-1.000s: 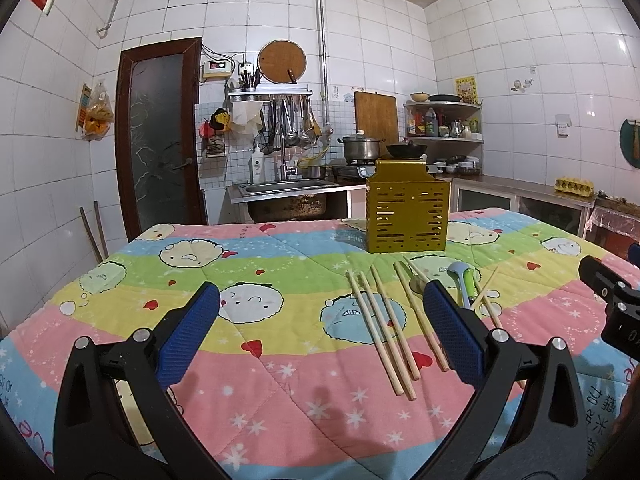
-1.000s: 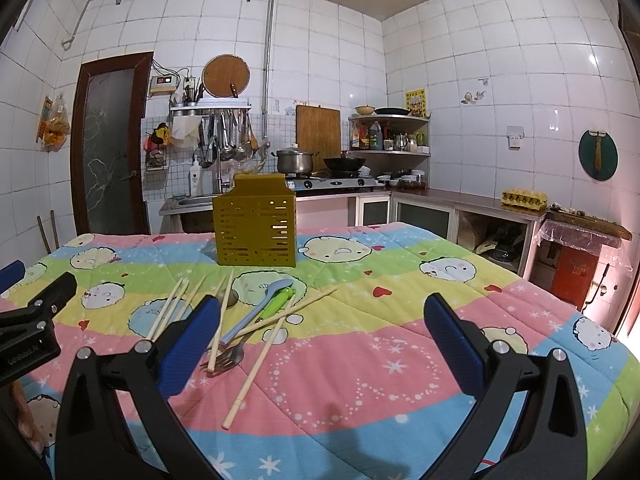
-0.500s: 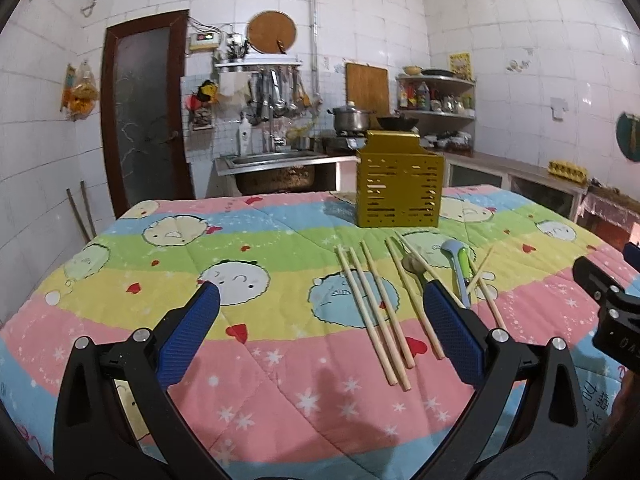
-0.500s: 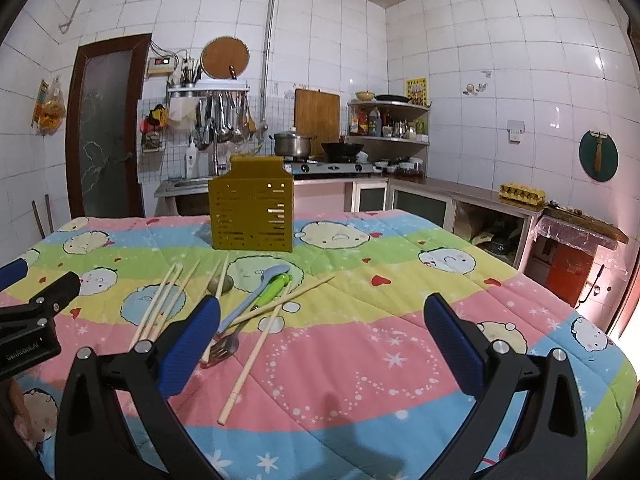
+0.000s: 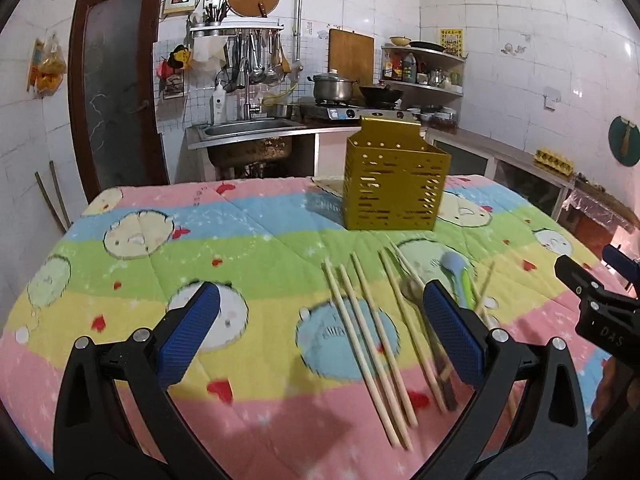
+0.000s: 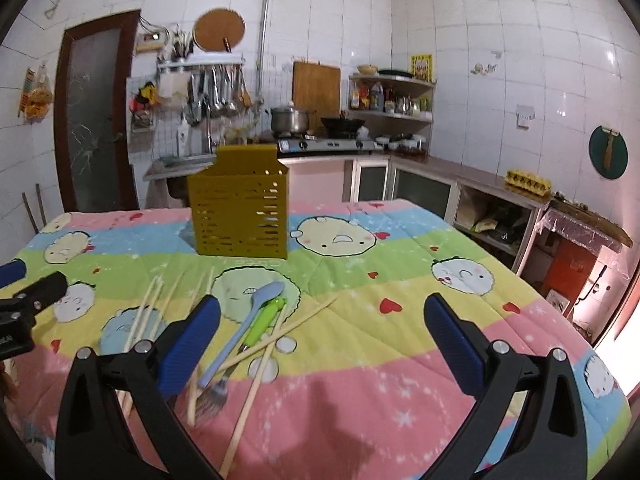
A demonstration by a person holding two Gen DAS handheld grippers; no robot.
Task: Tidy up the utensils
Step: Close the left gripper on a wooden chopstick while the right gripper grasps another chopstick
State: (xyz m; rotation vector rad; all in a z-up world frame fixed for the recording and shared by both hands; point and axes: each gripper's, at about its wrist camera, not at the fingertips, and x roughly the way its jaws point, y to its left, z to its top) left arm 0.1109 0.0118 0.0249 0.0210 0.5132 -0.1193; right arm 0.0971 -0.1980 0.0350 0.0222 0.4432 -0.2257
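A yellow perforated utensil holder [image 5: 394, 178] stands upright at the far middle of the table; it also shows in the right wrist view [image 6: 239, 210]. Several wooden chopsticks [image 5: 370, 340] lie in front of it, with a blue spoon [image 6: 244, 328], a green-handled utensil [image 6: 262, 320] and a metal fork [image 6: 210, 398]. My left gripper [image 5: 318, 334] is open and empty, above the table just left of the chopsticks. My right gripper [image 6: 320, 340] is open and empty, to the right of the utensils. Its body shows at the right edge of the left wrist view [image 5: 600, 312].
The table wears a colourful cartoon quilt [image 5: 160, 264]. Behind it are a sink [image 5: 248, 128], a stove with a pot [image 5: 334, 88], a door [image 5: 116, 84] and low cabinets [image 6: 440, 196] along the right wall.
Both grippers have moved forward and lower towards the table, so the holder and utensils look nearer. Both stay open and empty. Nothing on the table has moved.
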